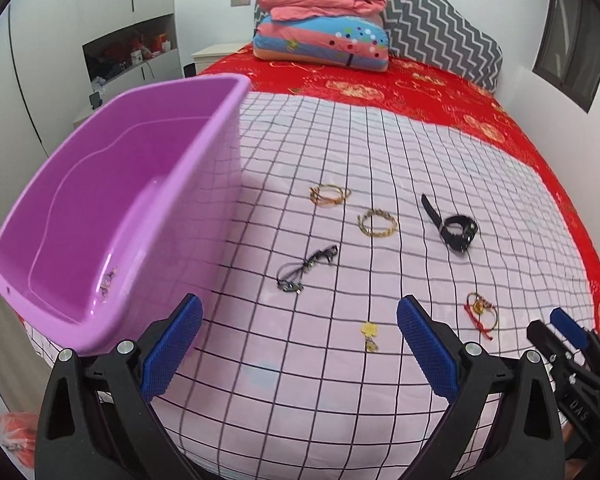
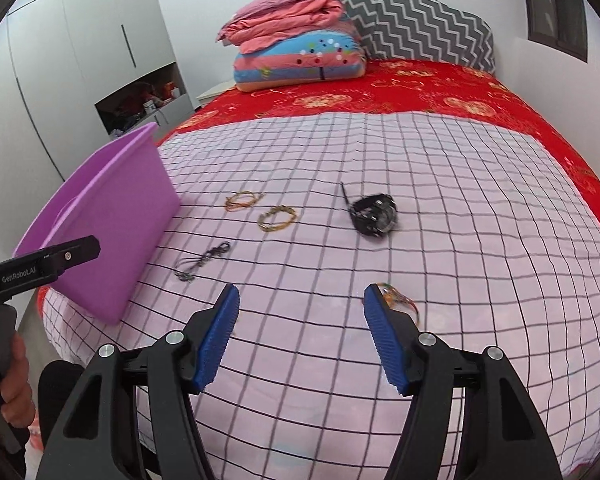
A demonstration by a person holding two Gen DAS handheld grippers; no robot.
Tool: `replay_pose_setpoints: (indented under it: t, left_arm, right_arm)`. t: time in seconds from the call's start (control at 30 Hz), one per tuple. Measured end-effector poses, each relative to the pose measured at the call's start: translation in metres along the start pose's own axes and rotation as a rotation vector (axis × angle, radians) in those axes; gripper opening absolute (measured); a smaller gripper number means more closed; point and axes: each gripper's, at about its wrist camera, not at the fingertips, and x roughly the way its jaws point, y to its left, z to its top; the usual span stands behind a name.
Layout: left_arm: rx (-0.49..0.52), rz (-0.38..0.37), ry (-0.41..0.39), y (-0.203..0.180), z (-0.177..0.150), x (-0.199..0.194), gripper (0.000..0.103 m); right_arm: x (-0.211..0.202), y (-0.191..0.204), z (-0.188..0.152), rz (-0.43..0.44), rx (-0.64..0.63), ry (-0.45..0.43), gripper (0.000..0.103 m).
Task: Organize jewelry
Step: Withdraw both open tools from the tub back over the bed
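Counting across the pink checked cloth (image 1: 340,400): two gold bracelets, one thin and twisted (image 1: 329,195) nearest the bin, one thicker braided ring (image 1: 377,222) just beside it; one black wristwatch (image 1: 456,230) farther right with its strap flung out; one dark cord necklace (image 1: 306,267) lying loose near the bin; one red string bracelet with a gold charm (image 1: 480,314); one small yellow flower charm (image 1: 369,333). Six loose pieces, all apart from each other. Plus one purple plastic bin (image 1: 100,216), tilted on the bed's left edge, with a small piece of jewelry (image 1: 109,280) inside against its near wall, too small to name.

Left gripper (image 1: 300,332): blue pads spread wide, nothing between them, touching nothing, poised above the cloth between the bin and the flower charm. Seen from the right wrist view as a black arm held in a hand (image 2: 14,372).

Right gripper (image 2: 300,320): jaws well parted, empty, above bare cloth, the red string bracelet (image 2: 400,300) just beyond its right pad (image 2: 384,340), contact not discernible.

Behind: red patterned bedspread (image 1: 420,88), folded quilts (image 1: 324,32), one zigzag pillow (image 1: 440,28).
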Motion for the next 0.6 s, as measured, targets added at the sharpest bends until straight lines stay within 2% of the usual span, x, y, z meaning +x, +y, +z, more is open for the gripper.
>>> replay_pose_setpoints:
  t: [0.37, 0.6]
  left_arm:
    - [0.045, 0.014, 0.100, -0.030, -0.045, 0.058, 0.096]
    - [0.056, 0.020, 0.155, -0.041, -0.066, 0.102, 0.096]
  right_arm:
    - [0.040, -0.046, -0.033, -0.084, 0.030, 0.070, 0.062]
    - [0.071, -0.069, -0.048, -0.102, 0.045, 0.109, 0.062]
